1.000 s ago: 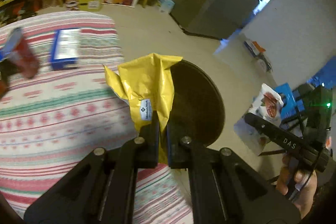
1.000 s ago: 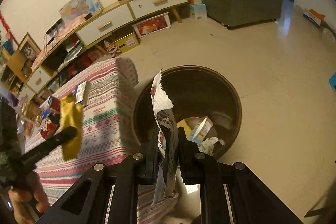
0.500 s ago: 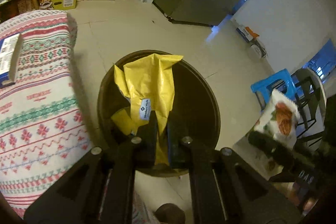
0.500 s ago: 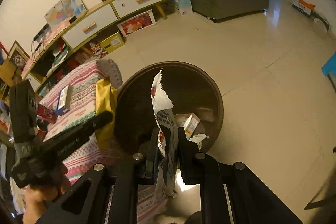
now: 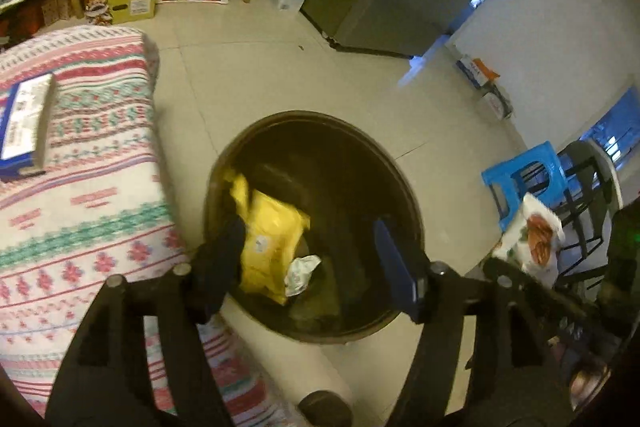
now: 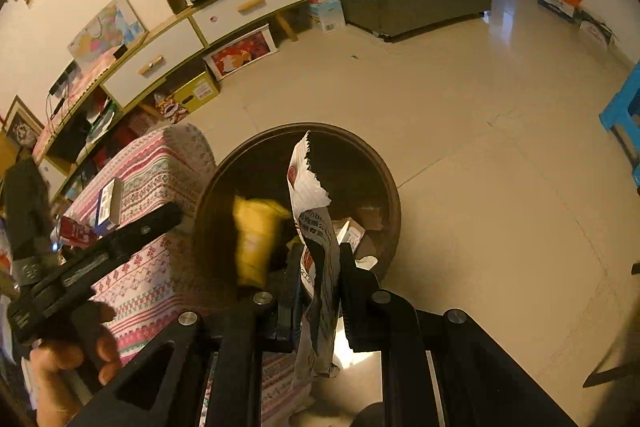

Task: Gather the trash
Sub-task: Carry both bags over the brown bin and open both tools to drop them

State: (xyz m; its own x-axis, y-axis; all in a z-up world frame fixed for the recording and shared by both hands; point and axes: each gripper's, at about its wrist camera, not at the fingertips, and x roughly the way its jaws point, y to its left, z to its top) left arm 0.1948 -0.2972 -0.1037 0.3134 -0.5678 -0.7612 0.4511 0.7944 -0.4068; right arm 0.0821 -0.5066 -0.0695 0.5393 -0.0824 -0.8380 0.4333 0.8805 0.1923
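While left gripper (image 5: 310, 259) hangs over brown trash bin (image 5: 400, 183), its fingers (image 5: 394, 263) have just been opening, now wide apart, nothing between them. Yellow wrapper (image 5: 272, 243) sits inside bin, blurry, near crumpled white scrap (image 5: 302, 269). Right gripper (image 6: 320, 283) fingers (image 6: 354, 279) pinch white snack wrapper (image 6: 314, 227) tight, upright over same bin. Bench with striped cloth (image 5: 88, 227) stands just beside bin; blue box (image 5: 26, 125) lies on it.

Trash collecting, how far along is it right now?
Done: the yellow wrapper is in the bin; the left gripper, jaws just opened, is empty. In hand: the right gripper pinches a white wrapper above the bin. Left: a blue box on the table.
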